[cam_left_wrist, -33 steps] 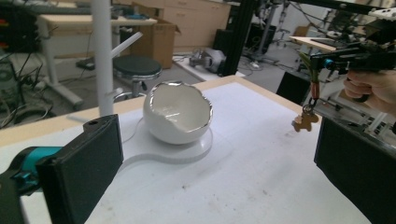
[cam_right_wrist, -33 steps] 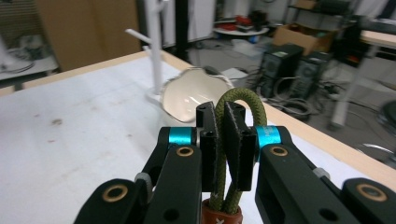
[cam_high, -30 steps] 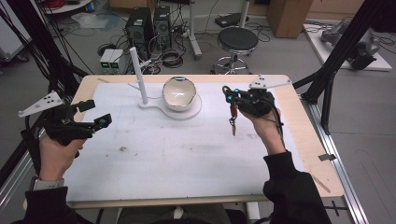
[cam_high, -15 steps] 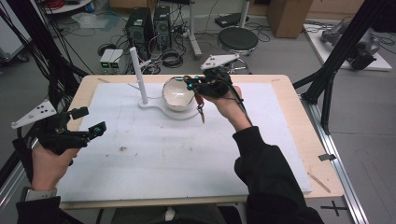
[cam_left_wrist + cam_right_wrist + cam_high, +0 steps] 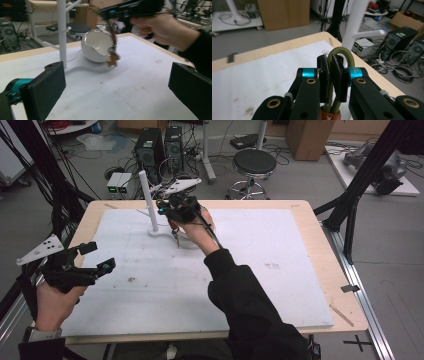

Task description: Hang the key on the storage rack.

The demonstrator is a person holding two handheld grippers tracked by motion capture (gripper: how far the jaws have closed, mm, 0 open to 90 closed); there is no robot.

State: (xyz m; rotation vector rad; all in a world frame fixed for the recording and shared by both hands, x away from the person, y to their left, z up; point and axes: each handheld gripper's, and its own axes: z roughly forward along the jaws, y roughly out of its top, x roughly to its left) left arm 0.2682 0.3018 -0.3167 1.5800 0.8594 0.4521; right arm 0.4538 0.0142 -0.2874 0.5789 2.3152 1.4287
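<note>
Keyring carry, closing on the stand

Right gripper (image 5: pixel 172 212) has its jaws closed tight on the green cord loop (image 5: pixel 342 53) of a keyring (image 5: pixel 112 53); keys and a brown tag hang free below, just in front of the white egg-shaped bowl (image 5: pixel 96 48). You hold the loop beside the white peg stand (image 5: pixel 147 200), near its upper part, with one side peg (image 5: pixel 372 32) a little beyond the loop top in the right gripper view. Judged step: hanging the keyring on a peg, not yet hooked. Next move calls for you to lift the loop over the peg tip, settle it, then release. Left gripper (image 5: pixel 87 265) sits well apart from the stand, toward you, jaws wide open, nothing held.
</note>
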